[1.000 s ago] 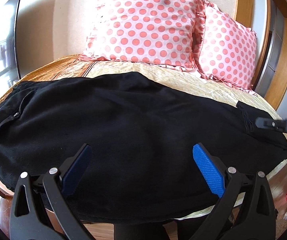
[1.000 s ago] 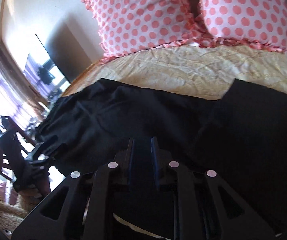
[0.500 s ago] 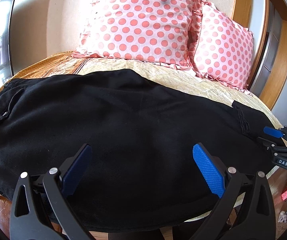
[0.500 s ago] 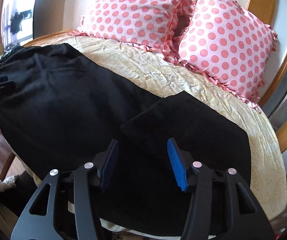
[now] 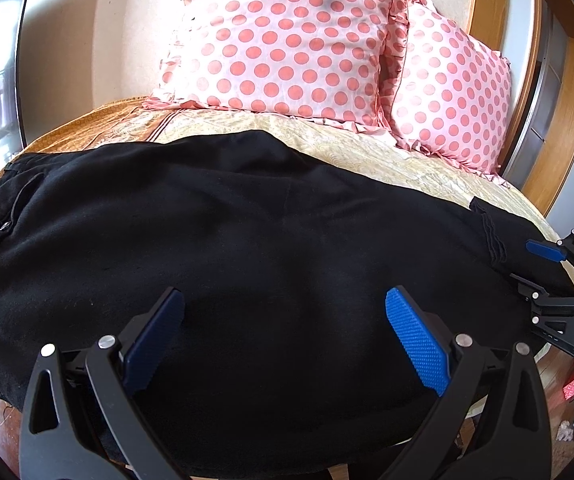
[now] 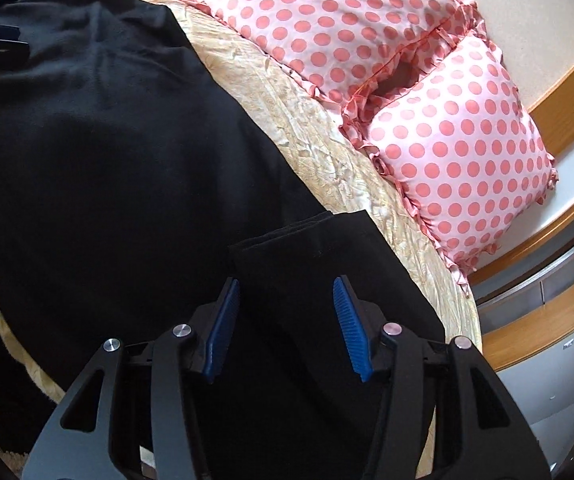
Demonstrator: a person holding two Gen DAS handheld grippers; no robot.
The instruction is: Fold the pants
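Bed (image 5: 427, 168) first, since it carries everything: cream quilted cover, two pink polka-dot pillows (image 5: 287, 40) leaning at the head edge. Black pants (image 5: 267, 240) are spread lengthwise across the near half, one end at the left edge and the hems (image 6: 307, 248) doubled over near the right edge. Looks like soft, fleecy fabric, so I'd guess it's light, floppy and not slippery; it'll sag from wherever you pinch it. Best bet imo is grabbing the stacked hem layers or the opposite end, right at an edge. Left gripper (image 5: 283, 336) hangs over the middle with its jaws spread wide, nothing in them. Right gripper (image 6: 287, 320) sits released over the hem end, gripping nothing.
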